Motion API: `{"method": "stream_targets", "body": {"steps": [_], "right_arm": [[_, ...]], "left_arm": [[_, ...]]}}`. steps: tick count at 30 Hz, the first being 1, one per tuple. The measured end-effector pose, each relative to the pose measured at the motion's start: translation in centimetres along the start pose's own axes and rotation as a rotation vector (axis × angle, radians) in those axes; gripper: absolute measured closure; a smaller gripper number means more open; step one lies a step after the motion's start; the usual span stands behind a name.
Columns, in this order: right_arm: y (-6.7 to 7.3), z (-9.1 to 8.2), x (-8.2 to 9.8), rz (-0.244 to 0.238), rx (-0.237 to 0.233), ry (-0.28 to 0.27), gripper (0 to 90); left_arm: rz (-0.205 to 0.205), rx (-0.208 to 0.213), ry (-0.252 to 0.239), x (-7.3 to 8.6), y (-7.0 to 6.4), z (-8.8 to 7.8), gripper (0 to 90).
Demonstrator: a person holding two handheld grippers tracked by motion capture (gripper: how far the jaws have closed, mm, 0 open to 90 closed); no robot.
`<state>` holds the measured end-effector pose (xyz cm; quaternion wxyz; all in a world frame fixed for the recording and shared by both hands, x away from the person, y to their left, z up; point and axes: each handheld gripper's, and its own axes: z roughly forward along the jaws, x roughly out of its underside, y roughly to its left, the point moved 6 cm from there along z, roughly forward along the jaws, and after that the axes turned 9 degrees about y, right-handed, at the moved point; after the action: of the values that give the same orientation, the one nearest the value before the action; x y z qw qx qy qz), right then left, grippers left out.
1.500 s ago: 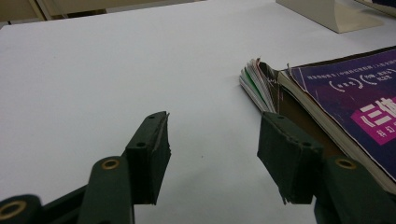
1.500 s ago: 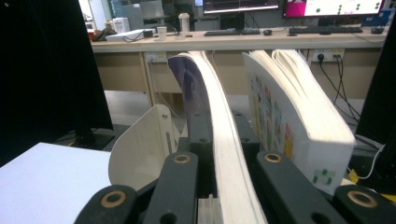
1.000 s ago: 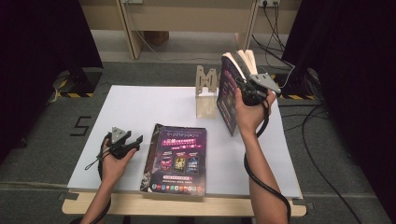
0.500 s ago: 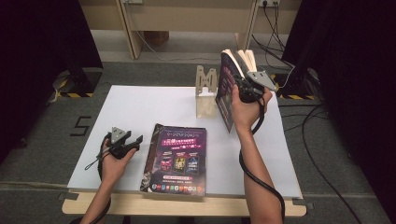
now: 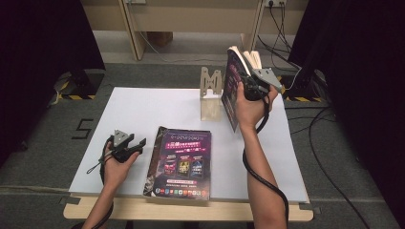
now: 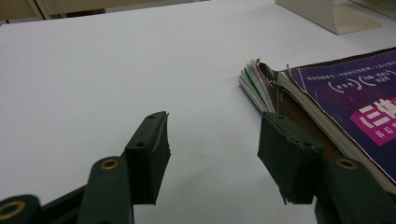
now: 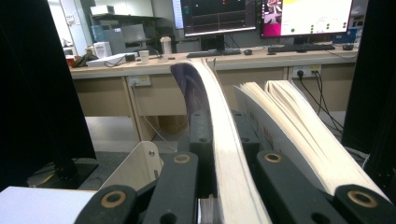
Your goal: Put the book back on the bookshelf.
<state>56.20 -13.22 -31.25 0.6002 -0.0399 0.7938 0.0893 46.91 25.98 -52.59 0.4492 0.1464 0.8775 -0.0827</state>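
My right gripper [image 5: 249, 88] is shut on an upright purple-covered book [image 5: 234, 90] at the table's back right, just right of a beige bookend [image 5: 210, 90]. In the right gripper view the jaws of the right gripper [image 7: 223, 130] clamp the purple cover and a sheaf of pages [image 7: 219, 121], while the remaining pages [image 7: 289, 121] fan loose to the right. A purple book [image 5: 181, 160] lies flat at the front middle, on top of other magazines. My left gripper [image 5: 136, 145] rests open on the table to its left, and in the left gripper view the left gripper [image 6: 212, 123] holds nothing beside the stack's corner [image 6: 261, 84].
The white table [image 5: 143, 107] has bare room at the left and back left. The bookend's base [image 6: 327, 11] stands beyond the flat stack. Cables trail on the floor at the right. A desk with monitors [image 7: 261, 18] stands behind the table.
My right gripper has lifted the upright book slightly and shifted it a little toward the bookend. The left gripper and the flat stack have not moved.
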Motion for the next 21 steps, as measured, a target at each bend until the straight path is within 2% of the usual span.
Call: {"method": "stream_targets", "body": {"steps": [21], "right_arm": [[0.0,1.4,-0.4,0.02,0.015,0.005,83.4]], "left_arm": [[0.002,0.002,0.002,0.0,0.0,0.0,42.3]]}}
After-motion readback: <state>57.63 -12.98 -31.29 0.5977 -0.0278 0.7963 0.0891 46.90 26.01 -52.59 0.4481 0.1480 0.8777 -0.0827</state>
